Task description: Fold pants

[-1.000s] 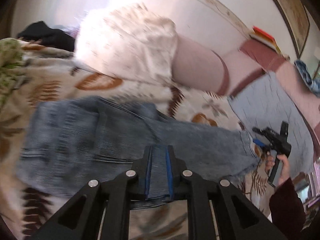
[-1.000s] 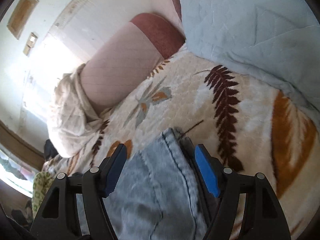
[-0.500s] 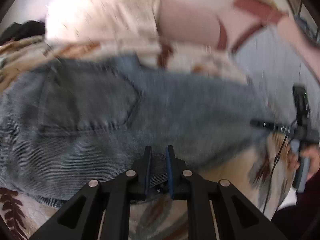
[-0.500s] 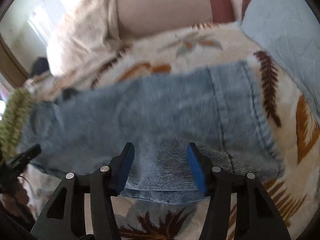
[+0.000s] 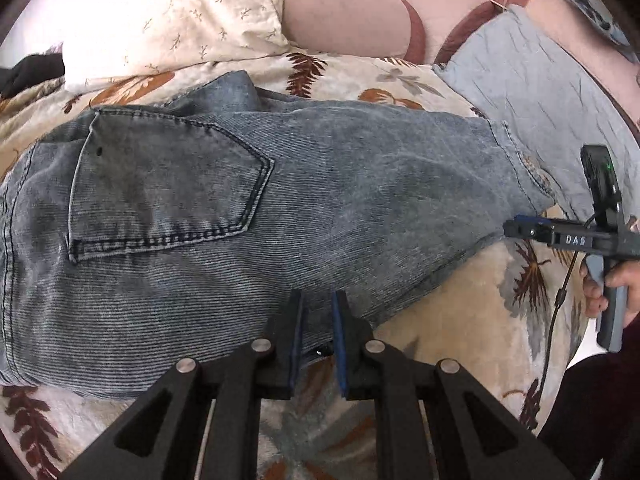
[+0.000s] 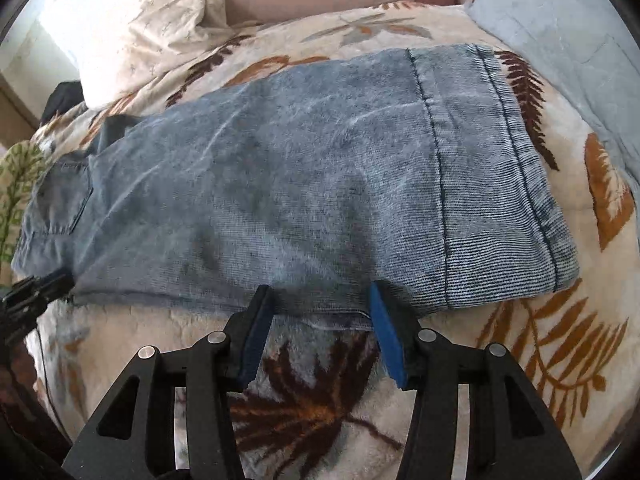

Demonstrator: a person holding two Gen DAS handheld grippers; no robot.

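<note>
We pinch the near edge of the jeans, laid flat across the bed, in our nearly shut left claw. Our right claw is closing astride the same edge, pads not yet pressing. A thin bite could slip and spoil the fold.

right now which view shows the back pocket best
The left wrist view: the back pocket fills the left half, all its stitching sharp. In the right wrist view the pocket is small at the far left edge of the jeans, seen at a slant.
</note>
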